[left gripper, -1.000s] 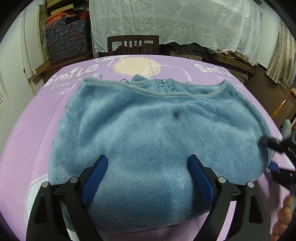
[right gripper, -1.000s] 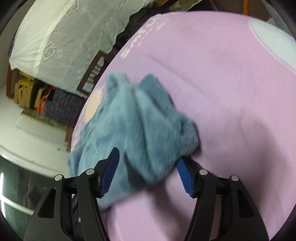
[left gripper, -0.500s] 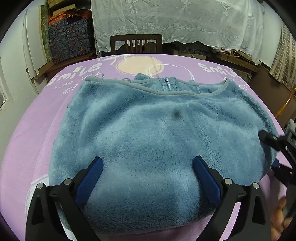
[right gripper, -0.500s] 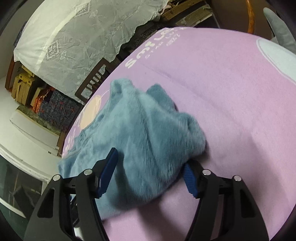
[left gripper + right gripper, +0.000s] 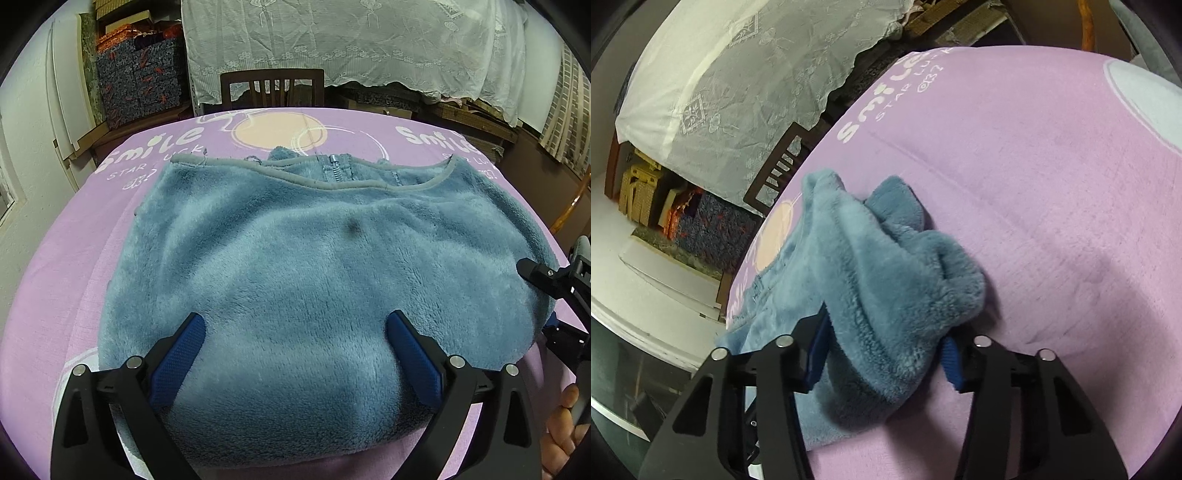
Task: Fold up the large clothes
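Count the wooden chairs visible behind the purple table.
1. The wooden chair stands at the far edge of the purple table, in front of the white lace cloth; others may be hidden behind the table.

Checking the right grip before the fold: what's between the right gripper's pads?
A bunched corner of the blue fleece garment sits between the closing right gripper, seen in the right wrist view.

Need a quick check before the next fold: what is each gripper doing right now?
Left gripper: wide open above the fleece, holding nothing.
Right gripper: closing on the fleece's edge.
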Demonstrator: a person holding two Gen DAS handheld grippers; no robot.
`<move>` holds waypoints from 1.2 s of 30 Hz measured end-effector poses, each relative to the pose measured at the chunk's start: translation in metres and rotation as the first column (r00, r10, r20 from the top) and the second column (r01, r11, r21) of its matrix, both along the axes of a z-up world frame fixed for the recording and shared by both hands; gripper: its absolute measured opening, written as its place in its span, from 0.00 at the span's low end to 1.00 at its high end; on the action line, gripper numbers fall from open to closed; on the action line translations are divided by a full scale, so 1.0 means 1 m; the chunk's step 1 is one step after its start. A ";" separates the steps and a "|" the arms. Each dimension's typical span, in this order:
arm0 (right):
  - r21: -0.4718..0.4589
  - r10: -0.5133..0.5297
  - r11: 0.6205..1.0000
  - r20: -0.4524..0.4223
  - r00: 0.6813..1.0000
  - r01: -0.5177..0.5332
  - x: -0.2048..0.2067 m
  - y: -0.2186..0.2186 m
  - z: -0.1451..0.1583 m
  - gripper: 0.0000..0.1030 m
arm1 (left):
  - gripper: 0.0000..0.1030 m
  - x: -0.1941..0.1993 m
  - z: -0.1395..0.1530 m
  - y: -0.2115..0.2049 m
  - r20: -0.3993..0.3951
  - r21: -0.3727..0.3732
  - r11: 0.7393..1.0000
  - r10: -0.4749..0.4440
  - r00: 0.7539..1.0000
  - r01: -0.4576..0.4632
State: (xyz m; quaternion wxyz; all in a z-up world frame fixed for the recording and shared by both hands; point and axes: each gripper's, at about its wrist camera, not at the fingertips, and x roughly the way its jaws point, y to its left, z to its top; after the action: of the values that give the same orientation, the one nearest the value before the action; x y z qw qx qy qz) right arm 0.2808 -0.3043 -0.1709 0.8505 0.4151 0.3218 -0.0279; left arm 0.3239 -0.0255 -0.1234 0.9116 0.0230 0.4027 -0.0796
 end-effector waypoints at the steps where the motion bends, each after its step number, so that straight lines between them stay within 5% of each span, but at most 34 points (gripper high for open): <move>1: -0.013 0.000 1.000 0.001 1.000 0.000 0.001 0.001 0.000 0.46 | 0.97 0.000 0.000 0.000 0.000 0.000 1.000 0.000 1.000 0.000; 10: -0.007 -0.013 1.000 -0.005 1.000 0.013 0.007 0.002 0.002 0.46 | 0.97 0.003 0.001 0.004 -0.016 -0.024 1.000 -0.016 1.000 0.016; 20: -0.030 -0.022 0.999 -0.018 1.000 0.022 0.009 0.004 0.003 0.43 | 0.80 0.023 0.018 0.064 -0.074 -0.229 0.972 0.029 0.997 -0.046; 28: -0.080 -0.022 0.997 -0.064 0.998 0.017 0.014 0.010 0.008 0.37 | 0.77 0.028 0.010 0.051 -0.054 -0.102 0.994 0.029 0.998 -0.034; 31: -0.093 -0.028 0.995 -0.078 0.997 0.021 0.016 0.012 0.013 0.32 | 0.77 0.031 0.015 0.064 -0.086 -0.192 0.981 0.018 0.996 -0.034; 36: -0.165 -0.026 0.986 -0.054 0.998 0.017 0.017 0.025 0.036 0.28 | 0.77 0.034 0.030 0.104 -0.134 -0.396 0.916 0.006 0.991 -0.059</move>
State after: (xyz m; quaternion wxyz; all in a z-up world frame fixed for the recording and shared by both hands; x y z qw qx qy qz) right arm 0.2974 -0.2793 -0.1351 0.8721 0.3459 0.3378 -0.0751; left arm 0.3577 0.0788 -0.0936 0.8701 -0.1755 0.4368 -0.1461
